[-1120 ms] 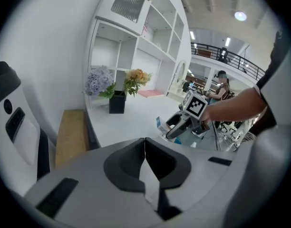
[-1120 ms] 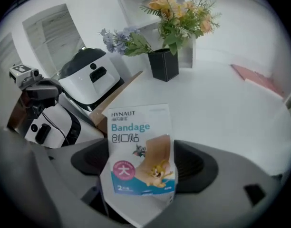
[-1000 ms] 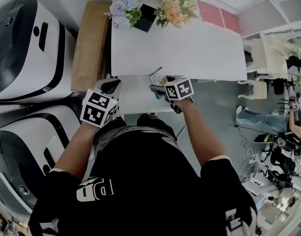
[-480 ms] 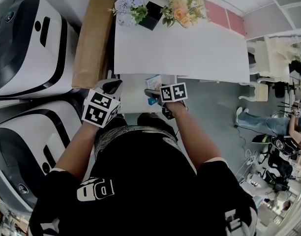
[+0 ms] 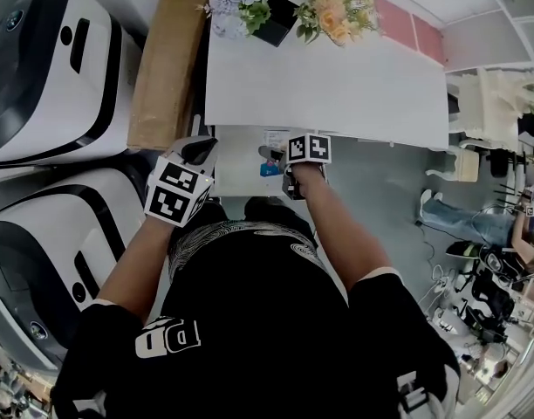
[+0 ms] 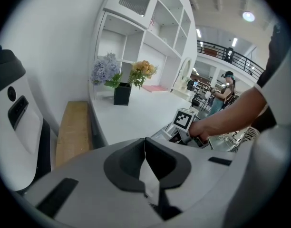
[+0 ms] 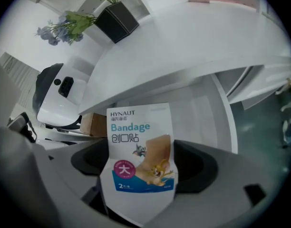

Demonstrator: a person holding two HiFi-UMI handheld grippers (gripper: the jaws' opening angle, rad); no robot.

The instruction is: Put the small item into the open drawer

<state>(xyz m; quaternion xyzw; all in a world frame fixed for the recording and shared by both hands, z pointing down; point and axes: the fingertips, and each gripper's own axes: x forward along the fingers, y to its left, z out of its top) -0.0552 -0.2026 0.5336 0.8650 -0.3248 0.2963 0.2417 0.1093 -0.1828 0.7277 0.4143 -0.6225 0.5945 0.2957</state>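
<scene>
A small bandage packet point(image 7: 140, 146), white with blue print and a cartoon picture, is clamped upright in my right gripper point(image 7: 143, 167). In the head view that right gripper point(image 5: 276, 158) holds the packet point(image 5: 269, 166) over the open white drawer point(image 5: 235, 171), just below the white table's point(image 5: 337, 85) front edge. The right gripper view shows the drawer's pale inside point(image 7: 202, 109) behind the packet. My left gripper point(image 5: 200, 150) hovers at the drawer's left side, shut with nothing in it point(image 6: 145, 159).
Two flower bunches with a black pot point(image 5: 280, 17) stand at the table's far edge, beside a pink book point(image 5: 407, 26). A brown bench point(image 5: 167, 64) and two large white-and-black machines point(image 5: 49, 59) lie to the left. A white chair point(image 5: 489, 94) stands right.
My right gripper has carried the packet left and lower, from the table's front edge to over the open drawer. The left gripper has stayed put.
</scene>
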